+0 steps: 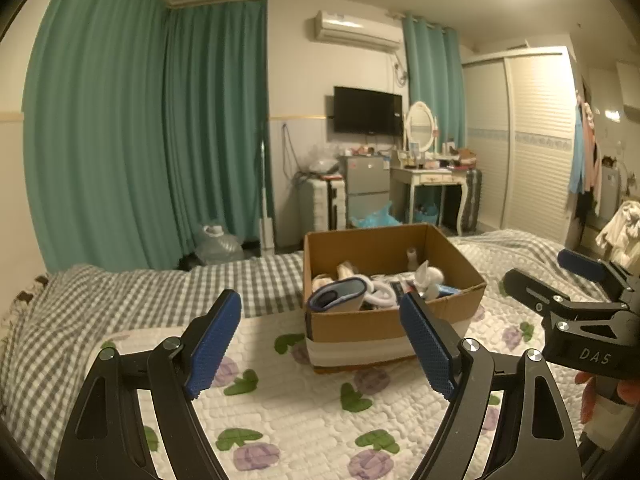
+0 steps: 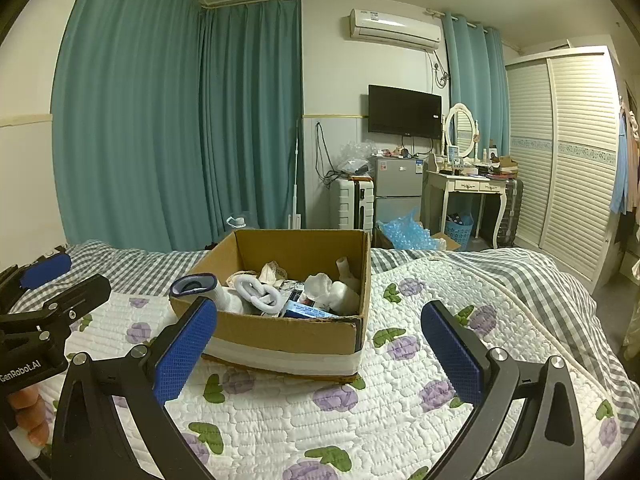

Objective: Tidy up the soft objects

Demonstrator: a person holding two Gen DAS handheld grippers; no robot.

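An open cardboard box (image 1: 360, 326) (image 2: 288, 330) stands on the flowered quilt (image 1: 288, 412) (image 2: 360, 412) of a bed. It holds several soft items: a white sock with a dark blue cuff (image 1: 338, 294) (image 2: 194, 285), a rolled white sock (image 2: 258, 294), and white soft pieces (image 1: 428, 278) (image 2: 330, 290). My left gripper (image 1: 320, 346) is open and empty, just in front of the box. My right gripper (image 2: 318, 354) is open and empty, also short of the box. Each gripper shows at the edge of the other's view.
A grey checked blanket (image 1: 120, 296) (image 2: 552, 280) lies behind and beside the quilt. Beyond the bed are teal curtains (image 2: 160, 120), a suitcase (image 2: 354, 204), a small fridge (image 2: 398, 188), a dressing table (image 2: 468, 192) and a wardrobe (image 2: 572, 160).
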